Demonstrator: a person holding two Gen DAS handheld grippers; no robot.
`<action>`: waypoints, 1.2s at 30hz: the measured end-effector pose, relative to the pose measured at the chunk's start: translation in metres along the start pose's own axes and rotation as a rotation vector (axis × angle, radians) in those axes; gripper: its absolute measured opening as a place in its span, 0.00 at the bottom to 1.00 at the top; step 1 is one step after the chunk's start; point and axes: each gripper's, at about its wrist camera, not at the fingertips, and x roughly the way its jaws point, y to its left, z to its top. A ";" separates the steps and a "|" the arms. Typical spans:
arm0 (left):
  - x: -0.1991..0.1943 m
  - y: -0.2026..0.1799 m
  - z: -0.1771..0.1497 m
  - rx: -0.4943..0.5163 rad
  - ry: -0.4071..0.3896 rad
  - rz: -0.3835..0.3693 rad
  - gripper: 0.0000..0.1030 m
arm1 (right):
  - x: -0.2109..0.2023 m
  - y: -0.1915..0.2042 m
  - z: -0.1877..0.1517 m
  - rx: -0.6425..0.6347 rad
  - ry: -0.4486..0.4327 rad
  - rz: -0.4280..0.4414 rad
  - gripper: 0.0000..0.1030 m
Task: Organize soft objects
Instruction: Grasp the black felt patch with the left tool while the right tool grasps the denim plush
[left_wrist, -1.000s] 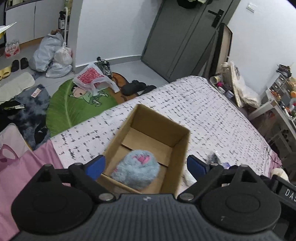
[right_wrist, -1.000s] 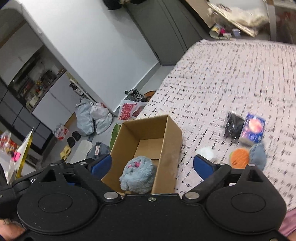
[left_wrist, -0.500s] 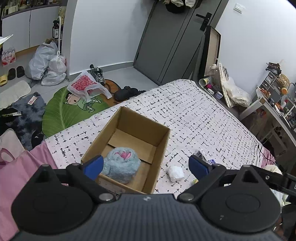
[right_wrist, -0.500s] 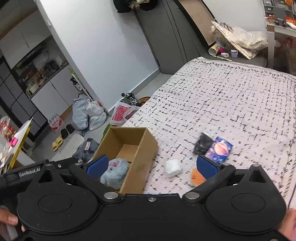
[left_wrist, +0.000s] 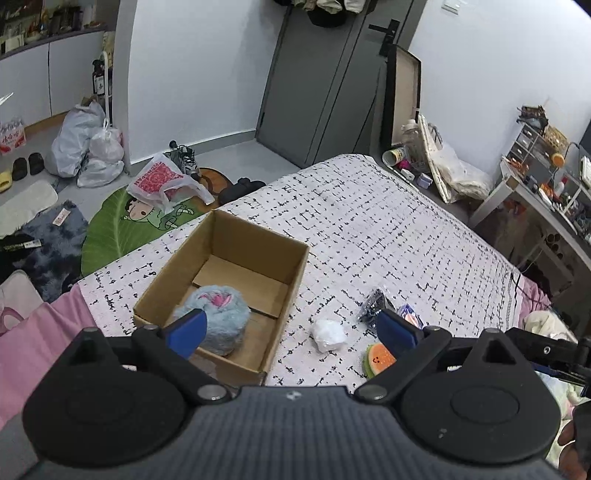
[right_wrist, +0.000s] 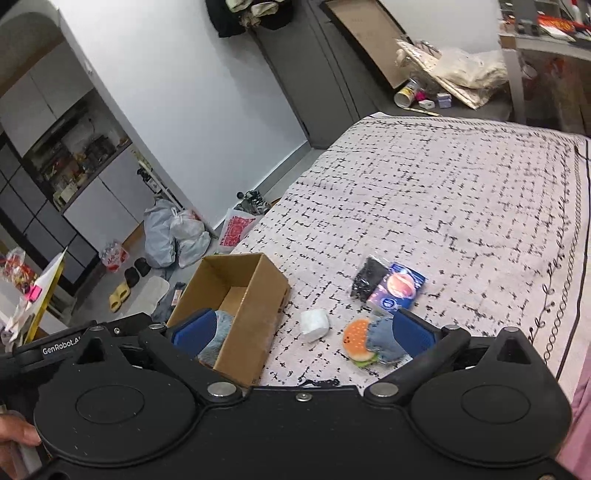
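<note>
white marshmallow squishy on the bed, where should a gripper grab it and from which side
Grip the white marshmallow squishy across its two flat opposite sides, coming down from above. It lies alone on the bedspread, clear of the cardboard box and the burger toy, so open fingers probably fit around it.

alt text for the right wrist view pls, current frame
Open right gripper held empty above a patterned bed, where a cardboard box holds a fluffy blue plush. Beside the box lie a white soft lump, a burger plush, a denim-blue piece and two packets.
</note>
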 end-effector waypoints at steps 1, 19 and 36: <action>0.000 -0.004 -0.002 0.006 0.002 0.003 0.95 | 0.001 -0.006 -0.002 0.020 0.001 0.002 1.00; 0.043 -0.048 -0.042 0.038 0.097 0.044 0.95 | 0.026 -0.069 -0.026 0.175 0.089 -0.044 1.00; 0.119 -0.055 -0.081 -0.003 0.269 0.111 0.92 | 0.052 -0.092 -0.018 0.204 0.120 -0.055 0.99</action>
